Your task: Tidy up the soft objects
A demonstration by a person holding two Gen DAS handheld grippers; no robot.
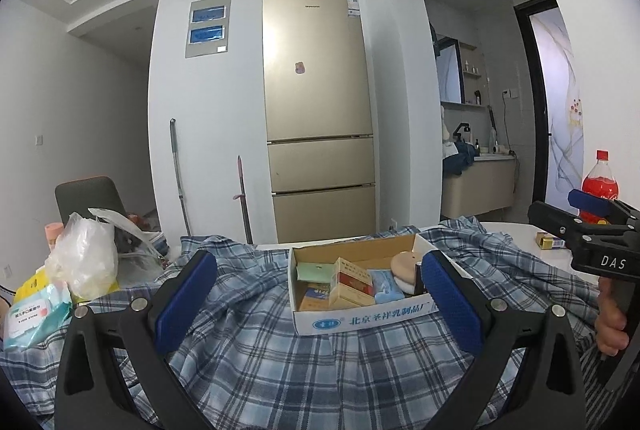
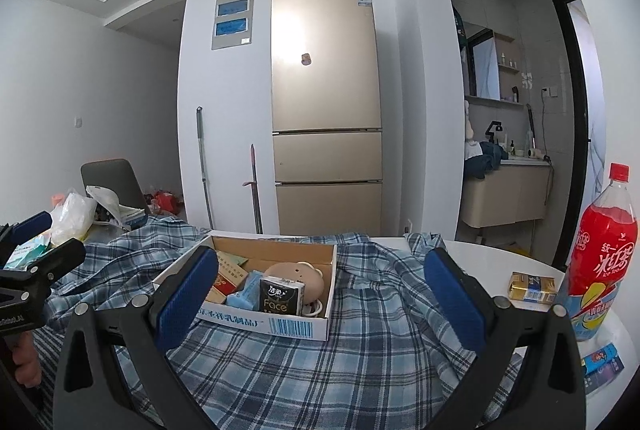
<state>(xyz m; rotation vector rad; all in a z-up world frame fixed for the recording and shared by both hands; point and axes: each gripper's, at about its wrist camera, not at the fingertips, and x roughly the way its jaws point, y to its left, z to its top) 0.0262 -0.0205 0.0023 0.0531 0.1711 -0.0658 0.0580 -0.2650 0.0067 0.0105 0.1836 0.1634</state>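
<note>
The left gripper (image 1: 320,294) has its blue-padded fingers (image 1: 186,300) spread wide with nothing between them, hovering just above a blue-and-white plaid shirt (image 1: 280,362) that lies rumpled across the white surface (image 1: 516,234). The right gripper (image 2: 320,294) is likewise spread wide and empty, its fingers (image 2: 450,296) poised over the same plaid shirt (image 2: 360,350); in the left wrist view it shows at the right edge, held by a hand (image 1: 610,326) on its black handle. Sitting on the shirt, straight ahead of both grippers, is an open cardboard box (image 1: 360,318), white outside with blue print, holding small cartons, a pale blue packet (image 1: 386,284), a round beige item (image 1: 404,262) and, seen from the right wrist, a black tissue pack (image 2: 280,294) marked "Face". To the left of the shirt lie a pack of wet wipes (image 1: 36,310) and a crumpled clear plastic bag (image 1: 86,254), with a dark chair back (image 1: 90,196) behind them. To the right, on the bare surface, a small gold carton (image 2: 532,286) lies just beside a tall bottle of red iced tea (image 2: 600,262). Beyond stand a gold refrigerator (image 1: 320,110), two mop handles leaning on the white wall, and a washbasin alcove at the far right.
</note>
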